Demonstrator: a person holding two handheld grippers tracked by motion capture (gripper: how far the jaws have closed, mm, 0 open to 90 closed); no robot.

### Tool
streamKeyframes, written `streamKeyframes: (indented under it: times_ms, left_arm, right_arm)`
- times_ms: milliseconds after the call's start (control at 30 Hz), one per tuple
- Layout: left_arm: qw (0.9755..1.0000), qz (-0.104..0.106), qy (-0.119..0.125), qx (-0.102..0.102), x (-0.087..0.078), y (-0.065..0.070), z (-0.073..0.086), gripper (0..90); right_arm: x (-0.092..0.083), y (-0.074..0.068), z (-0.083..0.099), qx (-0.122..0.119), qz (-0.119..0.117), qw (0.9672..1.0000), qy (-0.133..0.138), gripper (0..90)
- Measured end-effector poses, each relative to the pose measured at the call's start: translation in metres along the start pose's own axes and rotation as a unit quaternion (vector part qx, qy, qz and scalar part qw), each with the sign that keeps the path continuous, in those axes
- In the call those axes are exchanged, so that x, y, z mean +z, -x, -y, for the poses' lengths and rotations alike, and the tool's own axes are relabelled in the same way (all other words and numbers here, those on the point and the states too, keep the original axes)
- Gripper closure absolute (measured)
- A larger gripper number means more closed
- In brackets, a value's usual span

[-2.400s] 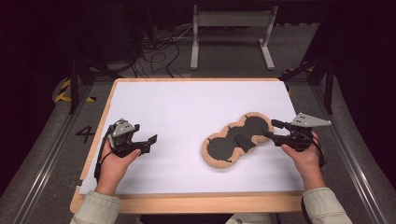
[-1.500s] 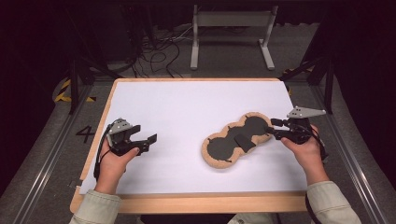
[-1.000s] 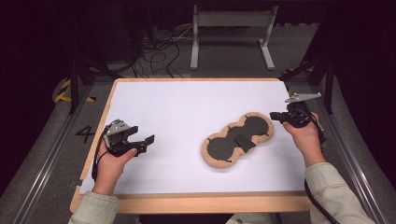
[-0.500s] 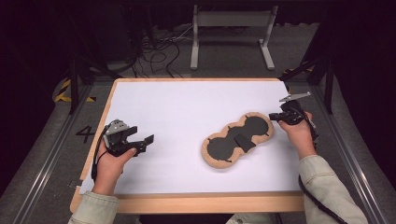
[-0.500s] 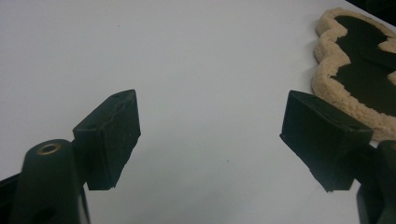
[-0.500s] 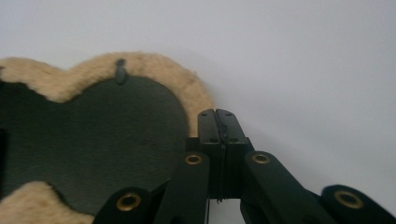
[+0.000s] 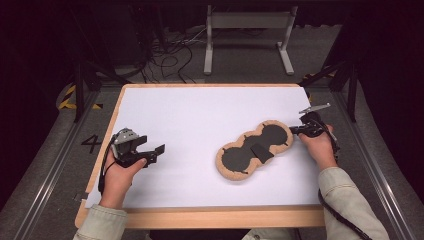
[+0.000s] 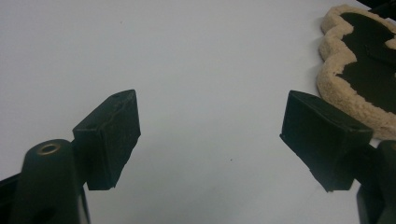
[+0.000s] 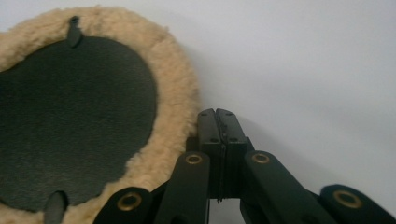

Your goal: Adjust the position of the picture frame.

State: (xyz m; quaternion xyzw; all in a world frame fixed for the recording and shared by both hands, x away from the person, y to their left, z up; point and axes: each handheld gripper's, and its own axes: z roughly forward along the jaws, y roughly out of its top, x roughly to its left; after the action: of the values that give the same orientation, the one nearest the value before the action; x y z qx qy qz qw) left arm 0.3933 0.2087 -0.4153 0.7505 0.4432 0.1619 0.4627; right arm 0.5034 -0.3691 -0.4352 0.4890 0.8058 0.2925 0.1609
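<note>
Presently catalogued: one fleece-edged pad point(image 7: 254, 151), dark-faced, laid flat on the white table point(image 7: 200, 115) at about 4 o'clock from centre. Right gripper point(image 7: 292, 131), jaws pressed together and empty, is set at the pad's 2 o'clock rim, seemingly just touching the fleece point(image 9: 175, 93). Left gripper point(image 7: 156, 153), jaws spread wide and empty, is held at 8 o'clock, well apart. Step judged: approach to the rim; parted jaws would be required next. Open board is left at 12 o'clock; the table's right edge lies near
</note>
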Motion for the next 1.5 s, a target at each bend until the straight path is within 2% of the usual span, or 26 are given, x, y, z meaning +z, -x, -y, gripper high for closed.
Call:
streamKeyframes:
  times_ms: [167, 267, 467, 700, 800, 833, 900, 933, 1033, 1100, 1200, 1300, 1433, 1467, 1500]
  left_arm:
    - [1.0, 0.001, -0.002, -0.002, 0.001, 0.0, 0.0, 20.3]
    - [1.0, 0.0, -0.003, 0.001, 0.003, 0.0, 0.0, 20.3]
    - [1.0, 0.005, -0.008, 0.001, 0.005, 0.003, 0.0, 20.6]
    - [0.9999, 0.012, -0.006, 0.005, 0.007, 0.007, -0.002, 20.6]
    - [0.9998, 0.02, -0.006, 0.007, 0.008, 0.012, -0.003, 20.6]
    - [0.9997, 0.021, -0.004, 0.015, 0.008, 0.014, -0.003, 20.7]
    - [0.9993, 0.034, -0.006, 0.016, 0.008, 0.02, -0.004, 23.5]
    - [0.9989, 0.039, -0.006, 0.024, 0.009, 0.023, -0.005, 24.8]
    - [0.9975, 0.06, -0.013, 0.036, 0.013, 0.035, -0.006, 26.7]
    - [0.9961, 0.072, -0.017, 0.049, 0.015, 0.044, -0.006, 29.3]
    - [0.9935, 0.093, -0.021, 0.063, 0.018, 0.056, -0.007, 34.7]
    - [0.99, 0.116, -0.025, 0.075, 0.02, 0.067, -0.007, 41.3]
    - [0.9838, 0.15, -0.032, 0.093, 0.023, 0.084, -0.008, 49.7]
    - [0.9827, 0.157, -0.035, 0.092, 0.023, 0.087, -0.008, 52.1]
    - [0.9827, 0.157, -0.035, 0.092, 0.023, 0.087, -0.008, 55.3]
  right_arm:
    - [0.0, -0.002, 0.0, 0.0, -0.006, 1.0, -0.004, 90.0]
    - [0.0, -0.007, -0.003, -0.01, -0.011, 0.9998, -0.016, 90.0]
    - [0.004, -0.028, -0.006, -0.039, -0.036, 0.9984, -0.019, 90.0]
    - [0.007, -0.054, -0.006, -0.051, -0.06, 0.9967, -0.02, 90.0]
    - [0.008, -0.062, -0.005, -0.058, -0.065, 0.996, -0.017, 90.0]
    - [0.008, -0.064, -0.005, -0.06, -0.064, 0.9961, -0.014, 90.0]
    - [0.008, -0.065, -0.002, -0.056, -0.059, 0.9967, -0.007, 90.0]
    - [0.008, -0.064, -0.001, -0.052, -0.06, 0.9968, -0.002, 90.0]
    - [0.009, -0.061, 0.006, -0.034, -0.07, 0.9967, 0.023, 90.0]
    - [0.003, -0.061, 0.008, -0.03, -0.045, 0.9975, 0.046, 90.0]
    - [-0.009, -0.06, 0.011, -0.019, -0.045, 0.9952, 0.085, 90.0]
    - [-0.013, -0.061, 0.014, -0.023, -0.046, 0.9954, 0.081, 90.0]
    - [-0.019, -0.063, 0.013, -0.021, -0.051, 0.995, 0.084, 90.0]
    - [-0.02, -0.064, 0.013, -0.019, -0.058, 0.9944, 0.086, 90.0]
    - [-0.022, -0.064, 0.013, -0.016, -0.064, 0.9939, 0.088, 90.0]
